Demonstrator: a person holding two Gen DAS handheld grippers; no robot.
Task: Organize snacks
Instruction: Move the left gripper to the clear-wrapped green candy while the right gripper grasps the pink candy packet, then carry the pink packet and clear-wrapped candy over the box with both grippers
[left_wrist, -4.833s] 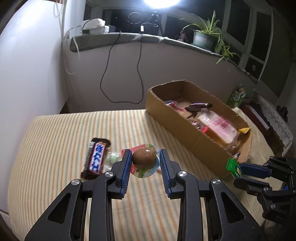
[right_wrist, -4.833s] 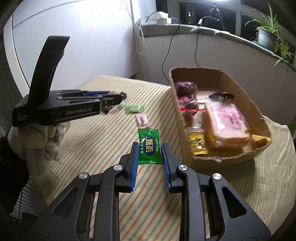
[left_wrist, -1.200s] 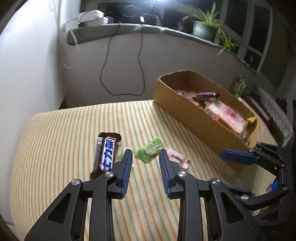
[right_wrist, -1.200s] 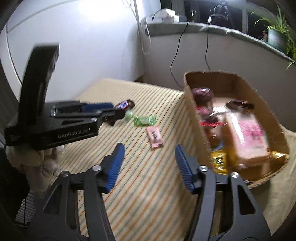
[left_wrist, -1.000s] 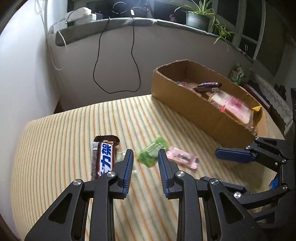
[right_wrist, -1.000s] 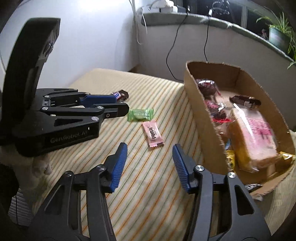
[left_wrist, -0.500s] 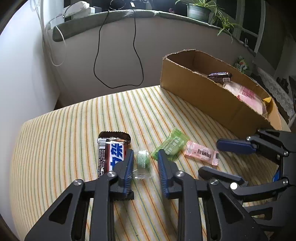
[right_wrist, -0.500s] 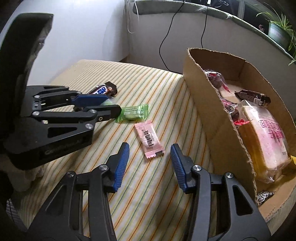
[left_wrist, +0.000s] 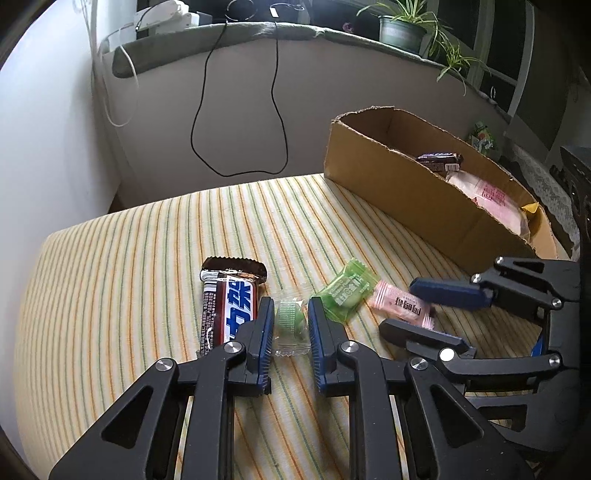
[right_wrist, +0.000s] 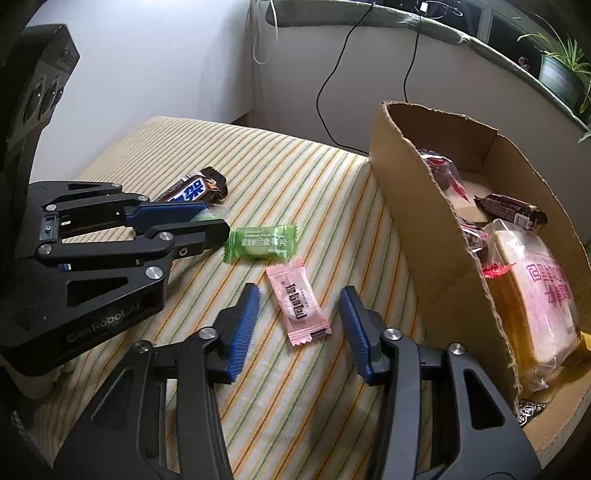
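My left gripper (left_wrist: 290, 314) is shut on a small green candy in a clear wrapper (left_wrist: 290, 326) that lies on the striped cloth. A dark chocolate bar (left_wrist: 229, 306) lies just left of it, and a green packet (left_wrist: 347, 291) just right. In the right wrist view my right gripper (right_wrist: 299, 295) straddles a pink packet (right_wrist: 299, 310). Its jaws are closing, and both pads still stand clear of the packet. The left gripper (right_wrist: 214, 220) shows at the left there, beside the green packet (right_wrist: 262, 240) and the chocolate bar (right_wrist: 192, 190).
An open cardboard box (right_wrist: 424, 240) stands at the right, holding a bagged bread loaf (right_wrist: 535, 295), a dark bar (right_wrist: 509, 210) and red-wrapped snacks. A white wall with a hanging black cable (left_wrist: 236, 110) rises behind the table. Potted plants (left_wrist: 402, 33) sit on the ledge above.
My left gripper shifted left from the green packet onto the small green candy and closed on it. My right gripper came down over the pink packet and its jaws narrowed.
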